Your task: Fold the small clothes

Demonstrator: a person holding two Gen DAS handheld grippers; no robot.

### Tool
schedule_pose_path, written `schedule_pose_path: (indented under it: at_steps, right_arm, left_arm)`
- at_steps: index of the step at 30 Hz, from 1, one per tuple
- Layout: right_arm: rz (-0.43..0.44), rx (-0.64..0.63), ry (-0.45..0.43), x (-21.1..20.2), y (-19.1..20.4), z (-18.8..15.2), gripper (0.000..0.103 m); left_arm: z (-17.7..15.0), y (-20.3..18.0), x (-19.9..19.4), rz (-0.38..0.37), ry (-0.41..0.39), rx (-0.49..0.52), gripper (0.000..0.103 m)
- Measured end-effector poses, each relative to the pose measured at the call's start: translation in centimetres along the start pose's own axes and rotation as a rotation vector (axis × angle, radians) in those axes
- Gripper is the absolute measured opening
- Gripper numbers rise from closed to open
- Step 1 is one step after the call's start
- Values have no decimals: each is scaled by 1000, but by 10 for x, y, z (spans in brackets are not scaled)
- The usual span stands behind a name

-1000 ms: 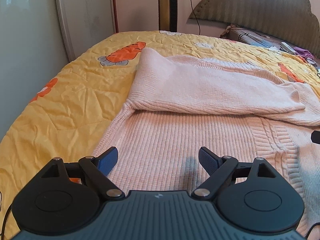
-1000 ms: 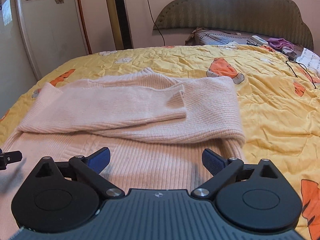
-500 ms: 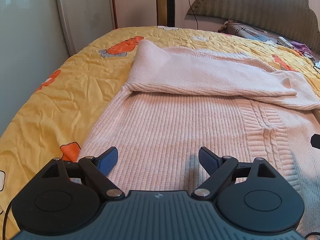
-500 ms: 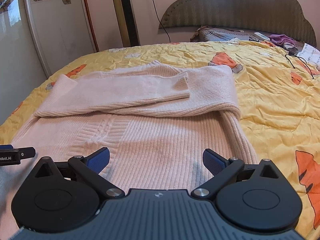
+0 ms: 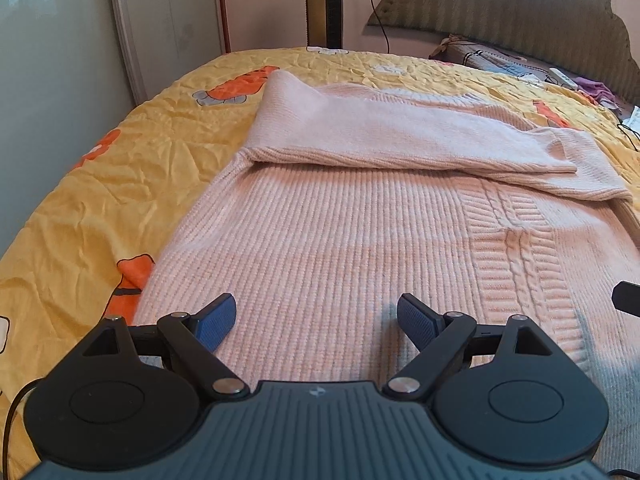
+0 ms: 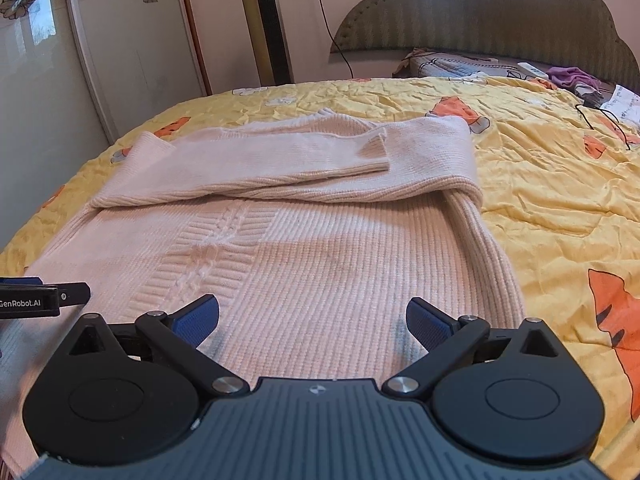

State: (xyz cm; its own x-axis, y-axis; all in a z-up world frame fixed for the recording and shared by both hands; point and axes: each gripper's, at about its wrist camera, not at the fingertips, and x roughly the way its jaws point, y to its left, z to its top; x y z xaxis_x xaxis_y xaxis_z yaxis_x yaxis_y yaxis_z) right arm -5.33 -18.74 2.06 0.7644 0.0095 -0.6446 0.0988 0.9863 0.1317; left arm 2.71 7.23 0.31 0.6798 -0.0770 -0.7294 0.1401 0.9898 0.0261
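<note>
Sweater (image 5: 360, 248), pale pink ribbed knit, is lying flat on a bed (image 5: 120, 184) covered by a yellow quilt printed with orange cartoon shapes. Both sleeves are lying folded across the far part of the body, one sleeve (image 6: 256, 168) overlapping the other, with a cuff (image 6: 376, 148) resting near the middle. A cable-knit strip (image 5: 520, 248) is running down the body from far to near.

The left gripper (image 5: 316, 322) is hovering over the near left part of the sweater, its two blue-padded fingers (image 5: 216, 322) standing wide apart with nothing between them. Whether the tips are touching the knit cannot be told. The right gripper (image 6: 312, 318) is hovering over the near right part of the sweater, its fingers (image 6: 426, 324) also spread wide and holding nothing. In the right wrist view, the left gripper's black tip is showing at the left edge, just beside the sweater's near left area.

At the far end of the bed a dark scalloped headboard (image 6: 480, 16) is standing against the wall, with a patterned pillow (image 6: 452, 66) and a purple cloth (image 6: 572, 76) in front of it. A tall gold tower fan (image 6: 266, 20) is standing at the far left, beside a wardrobe (image 6: 120, 40) with flower decals. A black cable (image 6: 604, 120) is lying on the quilt at the far right
</note>
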Motion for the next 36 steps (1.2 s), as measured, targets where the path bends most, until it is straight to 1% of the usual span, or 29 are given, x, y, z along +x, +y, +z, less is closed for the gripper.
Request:
schedule_pose_path:
  at_steps: [11,17,36]
  right_arm:
    - [-16,-64,9,-12,12,-12,102]
    - [-1,-86,17,-17,19,-16,102]
    - [34,-131,1,-44,30,-30,102]
  left_arm:
    - [-7,-1,-7,-2,-4,-1,88]
    - [-13,-3,-14,-6,3,0,88]
    - [-28,0,-30,-8,8,1,88]
